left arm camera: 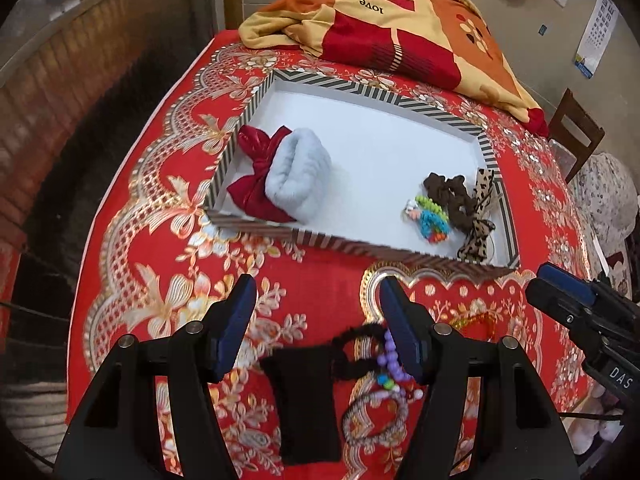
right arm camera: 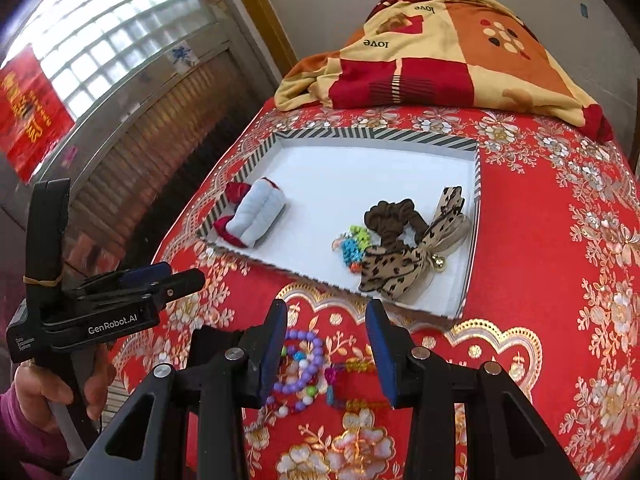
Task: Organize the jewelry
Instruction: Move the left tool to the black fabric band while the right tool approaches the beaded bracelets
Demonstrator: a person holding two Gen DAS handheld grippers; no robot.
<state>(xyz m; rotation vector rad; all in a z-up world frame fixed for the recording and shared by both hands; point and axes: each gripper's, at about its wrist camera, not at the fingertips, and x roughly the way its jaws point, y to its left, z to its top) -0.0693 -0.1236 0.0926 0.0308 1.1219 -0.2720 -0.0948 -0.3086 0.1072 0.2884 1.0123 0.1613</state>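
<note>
your left gripper (left arm camera: 318,308) and right gripper (right arm camera: 326,332) hang with jaws spread, pinching nothing (between picks, i'd guess); bracelets (right arm camera: 302,364) wait lower centre, tray (left arm camera: 348,245) above them.

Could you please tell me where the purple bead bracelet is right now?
The purple bead bracelet lies on the red tablecloth outside the striped tray, near its front edge. In the right wrist view it sits by the right gripper's left finger.
</note>
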